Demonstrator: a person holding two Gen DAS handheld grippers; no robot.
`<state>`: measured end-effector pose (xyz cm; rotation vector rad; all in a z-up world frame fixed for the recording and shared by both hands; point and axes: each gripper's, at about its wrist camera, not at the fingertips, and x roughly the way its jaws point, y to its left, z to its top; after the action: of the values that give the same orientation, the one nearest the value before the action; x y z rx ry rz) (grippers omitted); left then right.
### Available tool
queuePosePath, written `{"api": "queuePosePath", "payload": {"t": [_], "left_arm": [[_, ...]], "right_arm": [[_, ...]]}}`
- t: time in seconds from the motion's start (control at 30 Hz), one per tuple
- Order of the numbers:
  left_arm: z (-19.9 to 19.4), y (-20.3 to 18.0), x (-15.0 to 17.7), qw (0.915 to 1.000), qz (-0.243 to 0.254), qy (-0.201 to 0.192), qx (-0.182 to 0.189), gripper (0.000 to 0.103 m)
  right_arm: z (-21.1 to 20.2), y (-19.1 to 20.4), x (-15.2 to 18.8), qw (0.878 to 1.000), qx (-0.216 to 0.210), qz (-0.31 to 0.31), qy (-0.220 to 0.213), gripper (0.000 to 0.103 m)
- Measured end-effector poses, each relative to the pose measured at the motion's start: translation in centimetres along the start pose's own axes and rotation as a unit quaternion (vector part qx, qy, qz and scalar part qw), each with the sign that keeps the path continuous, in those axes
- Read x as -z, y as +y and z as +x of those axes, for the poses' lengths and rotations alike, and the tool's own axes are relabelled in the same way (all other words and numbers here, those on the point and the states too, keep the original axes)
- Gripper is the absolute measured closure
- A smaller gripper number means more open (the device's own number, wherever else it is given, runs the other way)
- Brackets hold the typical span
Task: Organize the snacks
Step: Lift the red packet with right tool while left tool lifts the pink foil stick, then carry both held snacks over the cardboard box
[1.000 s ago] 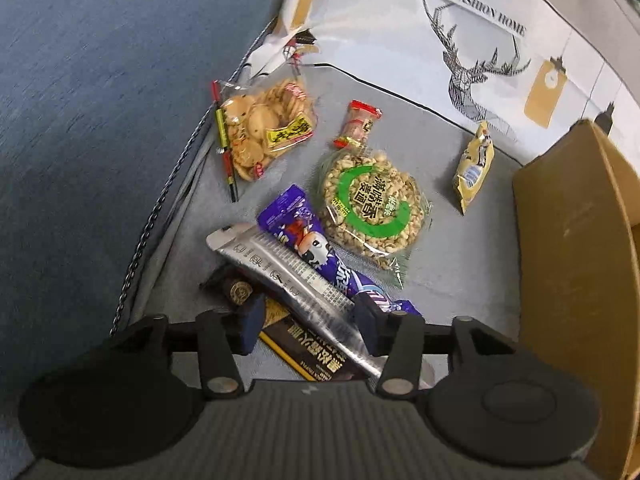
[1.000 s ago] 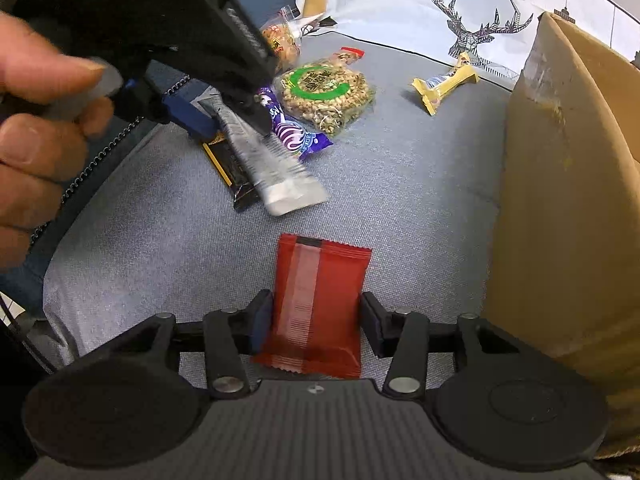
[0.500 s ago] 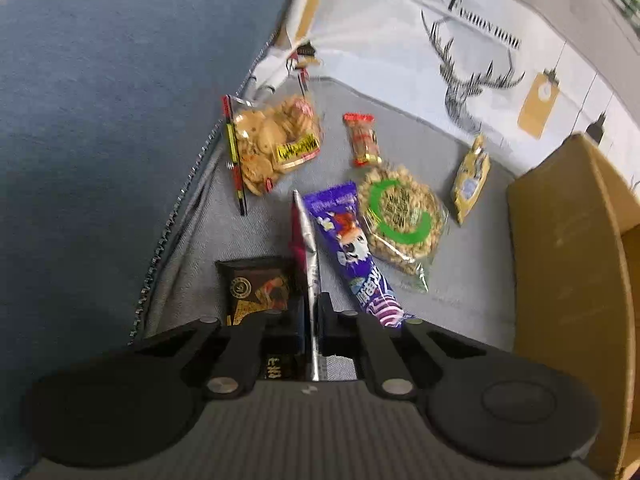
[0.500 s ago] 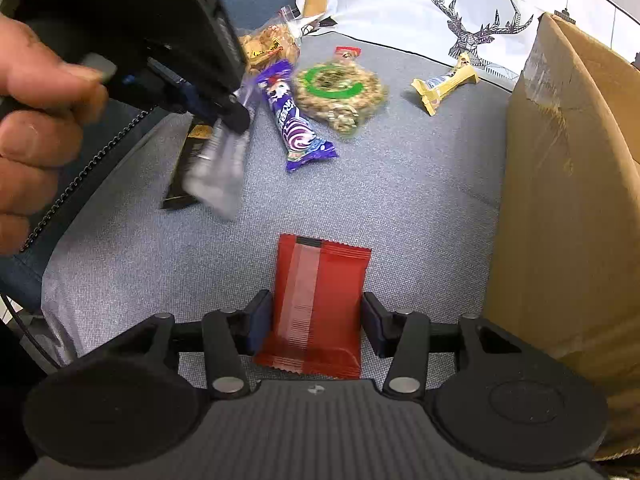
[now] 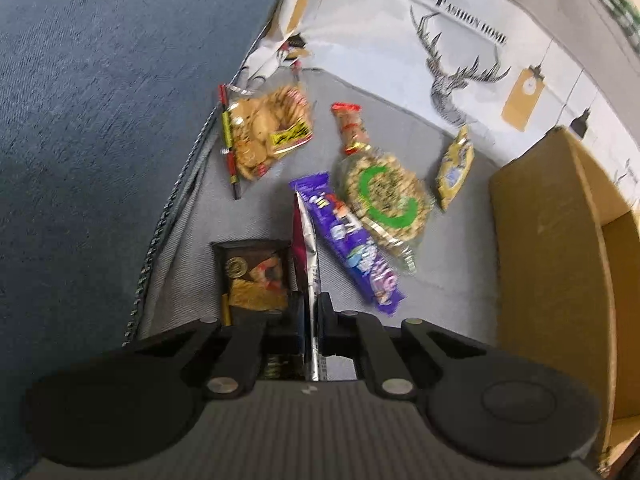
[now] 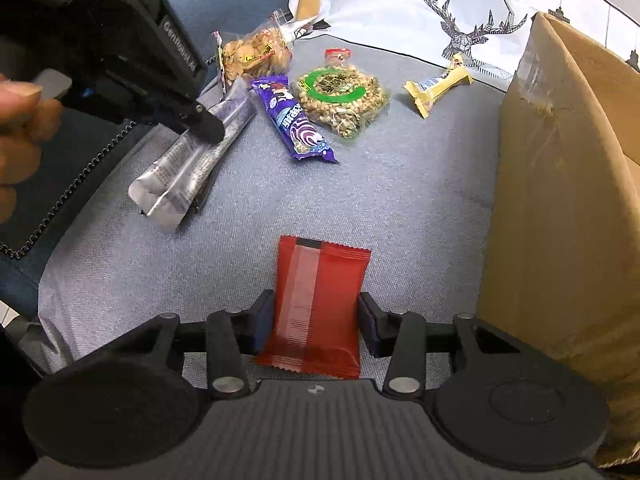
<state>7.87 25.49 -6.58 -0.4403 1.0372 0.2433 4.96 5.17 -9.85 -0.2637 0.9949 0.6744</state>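
Snacks are mostly unsorted on the grey cushion: a silver packet (image 6: pixel 192 152) is clamped in the left gripper (image 5: pixel 310 312), a red packet (image 6: pixel 316 304) sits between the closing right gripper (image 6: pixel 314 320) jaws, the cardboard box (image 6: pixel 560 184) beside.

Bright even light, fisheye bending, motion blur

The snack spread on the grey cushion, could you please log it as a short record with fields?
surface: grey fabric cushion
left tool: shut on the silver foil packet, lifted
right tool: closing, pads not yet pressing the red flat wrapper
loose snacks: purple bar, round peanut pack with green ring, yellow bar, clear cookie bag
container: brown cardboard box, at right
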Motion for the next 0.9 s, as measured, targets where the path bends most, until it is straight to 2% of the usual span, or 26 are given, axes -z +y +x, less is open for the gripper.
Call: {"api": "queuePosePath", "payload": {"t": [0.17,0.37,0.63,0.9], "left_arm": [[-0.7,-0.6,-0.3,0.9994,0.003,-0.022,0.026,0.097],[-1.8,-1.3,-0.5,0.9968,0.007,-0.053,0.059,0.097],[-3.1,-2.4,-0.7,0.9925,0.005,-0.096,0.075,0.097],[-3.5,-3.1,-1.2,0.9881,-0.003,-0.125,0.089,0.097]], "right_arm": [[-1.0,0.2,-0.4,1.0,0.008,-0.002,-0.017,0.059],[-4.4,0.3,-1.6,0.996,0.016,0.0,-0.084,0.059],[-9.1,-1.1,-2.3,0.985,0.013,0.022,-0.168,0.059],[-11.9,-3.4,-2.1,0.975,0.006,0.028,-0.218,0.059]]}}
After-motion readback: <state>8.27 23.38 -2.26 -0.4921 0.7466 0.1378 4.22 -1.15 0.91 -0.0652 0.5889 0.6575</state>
